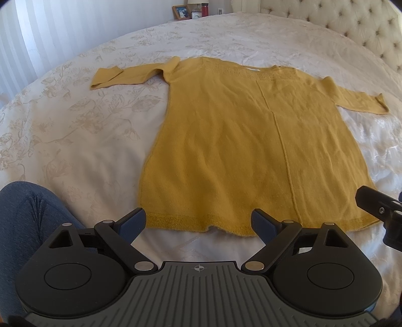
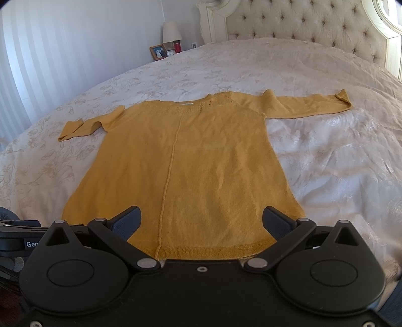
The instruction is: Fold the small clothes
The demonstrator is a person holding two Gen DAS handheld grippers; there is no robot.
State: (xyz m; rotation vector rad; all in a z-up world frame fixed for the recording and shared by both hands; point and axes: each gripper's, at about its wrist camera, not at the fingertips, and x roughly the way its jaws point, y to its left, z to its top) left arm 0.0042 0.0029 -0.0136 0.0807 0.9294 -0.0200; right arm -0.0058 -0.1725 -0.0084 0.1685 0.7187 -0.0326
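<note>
A mustard-yellow knit sweater (image 1: 238, 140) lies flat on the bed with both sleeves spread out; the right wrist view shows the sweater (image 2: 181, 163) from its hem end too. My left gripper (image 1: 198, 220) hovers open over the hem's left part, nothing between its fingers. My right gripper (image 2: 201, 221) stands open above the hem's right part, its fingers apart and off the fabric. Part of the right gripper (image 1: 377, 208) shows at the right edge of the left wrist view.
A white floral bedspread (image 1: 83, 120) covers the bed. A tufted headboard (image 2: 301, 20) stands at the far end. A nightstand with a photo frame (image 2: 157, 52), lamp and red bottle sits far left. A person's blue-clad knee (image 1: 27, 216) is at the near left.
</note>
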